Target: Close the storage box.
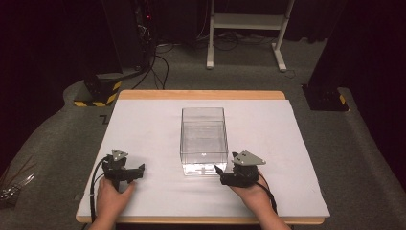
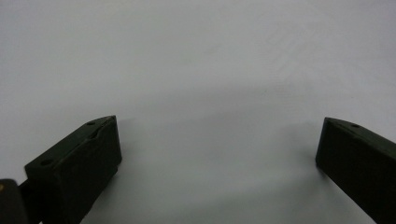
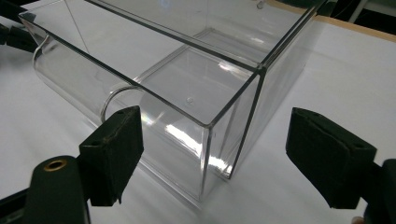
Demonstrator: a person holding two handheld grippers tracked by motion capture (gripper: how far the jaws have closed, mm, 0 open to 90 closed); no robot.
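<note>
Our right gripper (image 3: 212, 156) has its jaws apart astride the near corner of the clear box (image 1: 204, 139) at table centre. Our left gripper (image 1: 128, 172), at eight o'clock from it, gapes over bare sheet (image 2: 196, 60). Slick walls probably slip; a one-corner pinch may twist it.

The box (image 3: 187, 93) is clear, glossy plastic, the right claw (image 3: 212, 158) has matt black pads, and matt white paper (image 1: 143, 129) covers the wooden bench (image 1: 201, 95).
</note>
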